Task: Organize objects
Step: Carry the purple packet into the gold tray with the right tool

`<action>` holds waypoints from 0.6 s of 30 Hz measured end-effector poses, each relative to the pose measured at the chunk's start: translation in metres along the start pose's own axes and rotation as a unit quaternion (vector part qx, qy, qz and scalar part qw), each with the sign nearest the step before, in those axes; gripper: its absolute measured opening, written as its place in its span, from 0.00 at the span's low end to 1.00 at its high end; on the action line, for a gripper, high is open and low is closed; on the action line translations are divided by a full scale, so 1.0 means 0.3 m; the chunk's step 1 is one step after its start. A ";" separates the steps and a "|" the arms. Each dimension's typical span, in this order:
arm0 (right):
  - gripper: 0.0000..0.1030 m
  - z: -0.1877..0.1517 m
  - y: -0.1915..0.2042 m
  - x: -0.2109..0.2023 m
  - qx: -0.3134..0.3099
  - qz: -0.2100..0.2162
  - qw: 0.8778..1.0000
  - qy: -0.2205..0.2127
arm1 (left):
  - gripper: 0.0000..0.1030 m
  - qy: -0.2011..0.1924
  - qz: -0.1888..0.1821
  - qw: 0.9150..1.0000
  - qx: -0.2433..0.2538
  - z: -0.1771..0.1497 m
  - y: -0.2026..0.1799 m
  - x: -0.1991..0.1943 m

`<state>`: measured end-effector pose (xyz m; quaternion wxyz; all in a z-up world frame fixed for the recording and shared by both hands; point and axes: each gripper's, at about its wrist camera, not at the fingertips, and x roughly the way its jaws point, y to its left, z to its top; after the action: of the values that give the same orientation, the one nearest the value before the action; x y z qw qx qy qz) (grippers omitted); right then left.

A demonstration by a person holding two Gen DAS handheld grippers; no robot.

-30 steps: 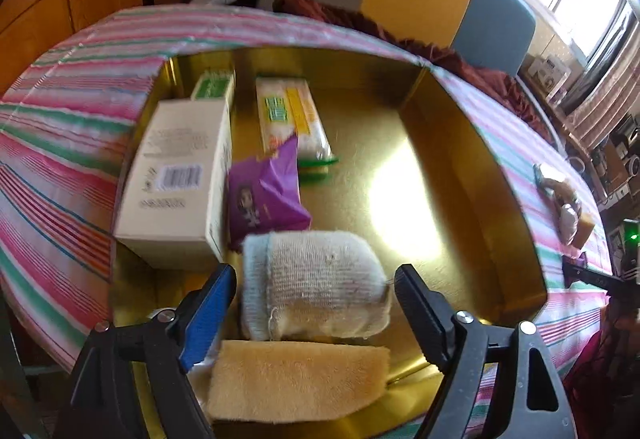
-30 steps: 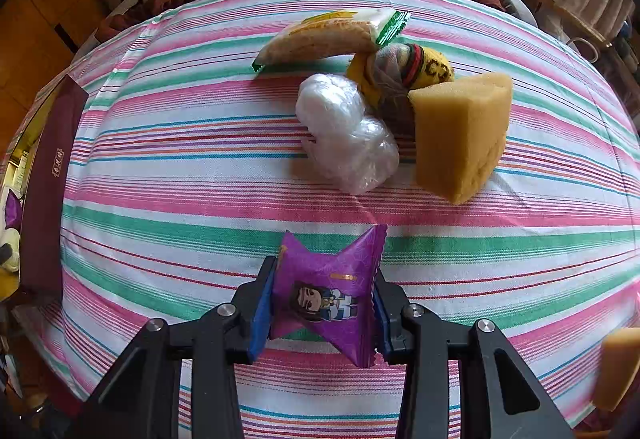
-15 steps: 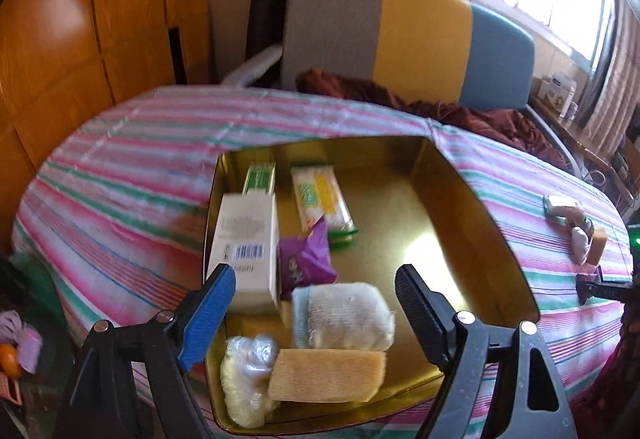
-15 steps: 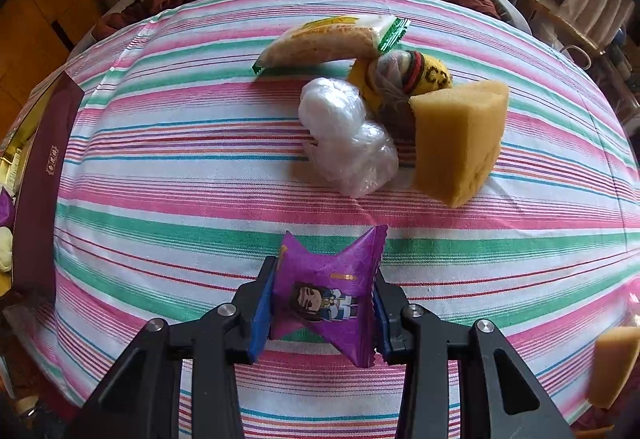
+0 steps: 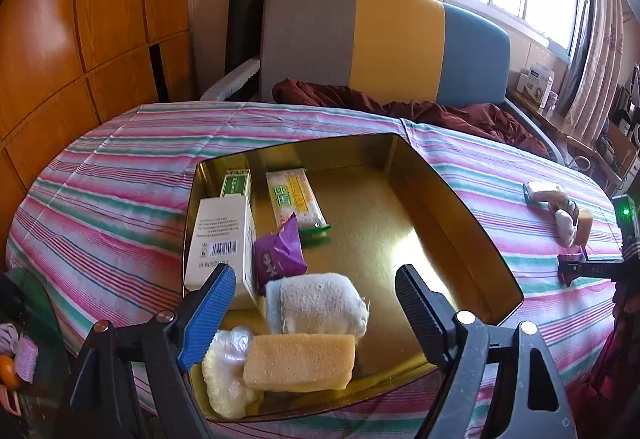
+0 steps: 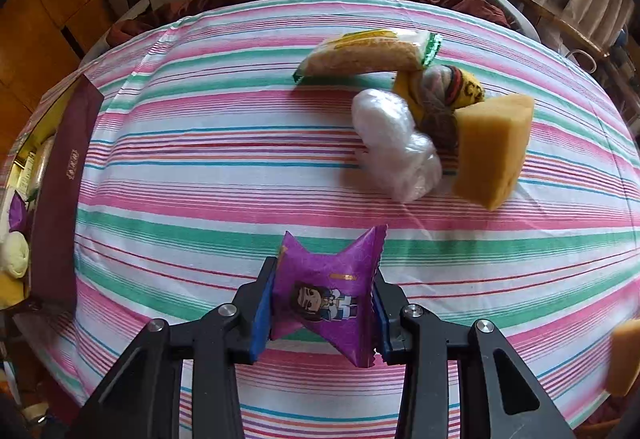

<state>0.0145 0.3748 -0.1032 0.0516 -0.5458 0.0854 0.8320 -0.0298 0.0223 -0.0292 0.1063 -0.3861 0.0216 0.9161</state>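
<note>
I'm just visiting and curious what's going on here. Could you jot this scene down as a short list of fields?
Setting: table with a striped cloth
Container: gold tin, open
In the tin: white box, green packet, cracker pack, purple wrapper, rolled sock, sponge, plastic bundle
Still on the cloth: snack pack, wrapped bundle, knit roll, sponge block
Left gripper: open, empty, above the tin
Right gripper: shut on a purple candy packet

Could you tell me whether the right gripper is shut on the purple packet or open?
Shut on it: the right gripper pinches the purple packet between both pads.
</note>
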 end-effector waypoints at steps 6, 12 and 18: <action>0.40 -0.002 0.078 -0.068 0.002 0.045 0.999 -0.024 | 0.81 0.005 -0.005 1.000 -0.004 -0.012 0.012 0.008; 0.40 0.030 0.294 -0.192 -0.044 0.109 0.991 -0.065 | 0.81 0.005 -0.010 1.000 -0.011 -0.011 0.026 0.008; 0.40 0.047 0.592 -0.258 -0.115 0.180 0.974 -0.076 | 0.81 0.002 -0.013 0.999 -0.043 -0.003 0.103 0.001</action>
<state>0.0009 0.2042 -0.0116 -0.1558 -0.4589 0.0820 0.8709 -0.0359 -0.0079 -0.0313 0.1019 -0.3927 -0.0227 0.9137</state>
